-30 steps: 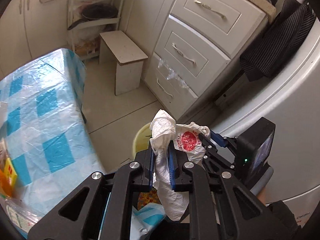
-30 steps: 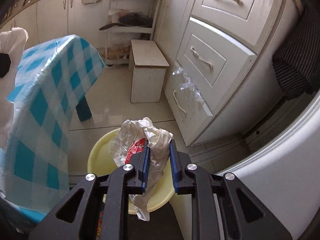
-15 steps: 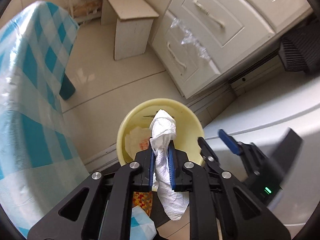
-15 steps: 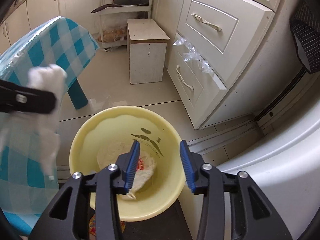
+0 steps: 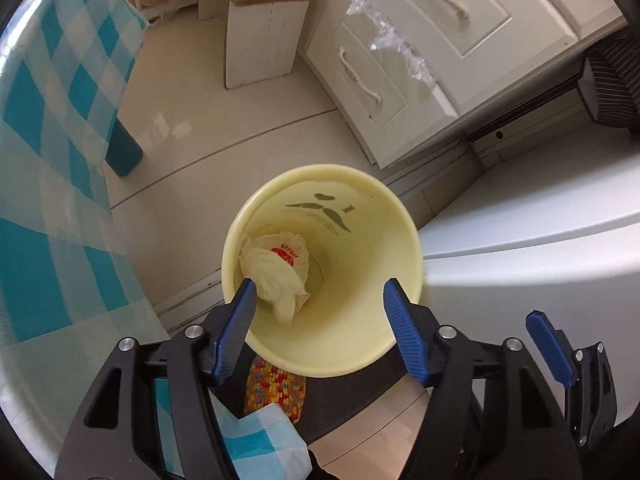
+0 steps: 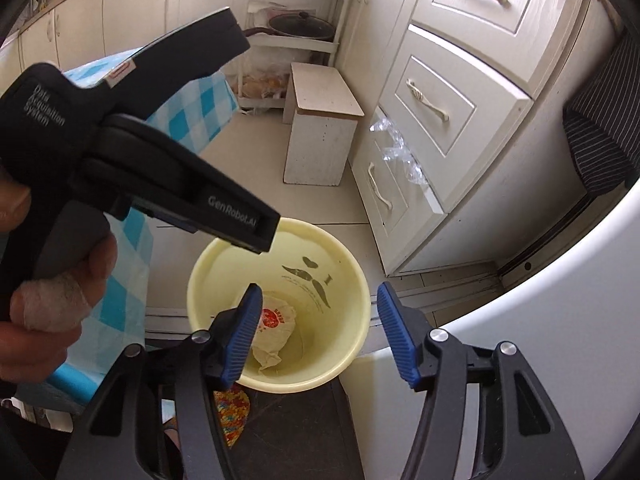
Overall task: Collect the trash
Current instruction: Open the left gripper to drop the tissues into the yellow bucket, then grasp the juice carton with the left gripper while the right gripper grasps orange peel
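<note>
Beneath both pairs of fingers, the yellow bin (image 5: 340, 272) is standing open on the floor, holding the discarded trash. Left gripper (image 5: 320, 312): its jaws have just been opening and are now standing spread, nothing between the blue pads; the crumpled white tissue (image 5: 276, 280) is lying in the bin's depth, past the left pad, partly over a wrapper with a red print (image 5: 286, 254). Right gripper (image 6: 320, 328): its jaws have likewise just been opening, are spread, and are gripping nothing. The same wrapper (image 6: 274, 318) is showing beyond its left pad. A hand (image 6: 44, 280) is holding the left tool's handle above and to the left.

Judgement: the drop step is finishing. Next move calls for lifting both grippers clear of the rim and seeking any remaining litter.
</note>
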The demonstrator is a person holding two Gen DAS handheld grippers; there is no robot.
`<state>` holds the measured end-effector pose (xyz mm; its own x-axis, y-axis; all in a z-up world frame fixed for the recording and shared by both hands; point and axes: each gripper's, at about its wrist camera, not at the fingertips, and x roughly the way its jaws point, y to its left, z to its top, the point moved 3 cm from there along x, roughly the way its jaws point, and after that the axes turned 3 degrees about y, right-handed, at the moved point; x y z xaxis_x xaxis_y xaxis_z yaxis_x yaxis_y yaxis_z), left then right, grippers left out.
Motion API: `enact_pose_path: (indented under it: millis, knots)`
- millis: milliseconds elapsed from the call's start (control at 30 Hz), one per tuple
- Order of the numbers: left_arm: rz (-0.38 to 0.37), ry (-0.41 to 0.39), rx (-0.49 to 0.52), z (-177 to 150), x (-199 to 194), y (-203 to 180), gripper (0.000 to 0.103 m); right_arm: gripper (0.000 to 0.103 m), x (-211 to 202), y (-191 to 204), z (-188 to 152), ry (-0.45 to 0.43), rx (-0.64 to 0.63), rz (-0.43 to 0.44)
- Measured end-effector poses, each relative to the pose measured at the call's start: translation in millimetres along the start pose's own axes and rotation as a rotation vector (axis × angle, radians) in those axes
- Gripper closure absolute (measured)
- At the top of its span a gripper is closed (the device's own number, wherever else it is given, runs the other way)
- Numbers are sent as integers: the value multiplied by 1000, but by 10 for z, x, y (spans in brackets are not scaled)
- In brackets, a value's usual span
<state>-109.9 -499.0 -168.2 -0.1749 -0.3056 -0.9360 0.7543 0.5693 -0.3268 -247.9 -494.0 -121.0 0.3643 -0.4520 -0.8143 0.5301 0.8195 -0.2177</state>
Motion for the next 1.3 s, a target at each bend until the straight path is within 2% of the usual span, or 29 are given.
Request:
enact_pose_path:
  millis: [267,600,700,867,933,1033,1133,1300]
  knots:
    - [5,-141,22,-205,-845,125,31,37,-595,111,161,-101,-27,-10]
    - [59,-296,25,-781,-1957,586,26,32,-1394,441,355,-241,-93,-11]
    - [93,-344,8,-1004,-2294,874,25,32,-1611,560,421,-275,-105,31]
    - [192,-445,-93,-1428,-2873,1649,20,31,-1881,694,592,-289,-54,251]
    - [227,-467,-147,-1574,-3031,1998,18,31,-1978,867,671,-289,-53,320]
    - [267,-485,-238,-1776,-3179,2495,18,31,-2000,1305,775,-289,-113,342]
    - [271,-499,-321,-2003,-3247,2923,18,31,-2006,1756,815,-285,-169,374]
    - [291,-485,-417,-2161,-3281,3402,18,31,-1781,2257,988,-255,-204,422]
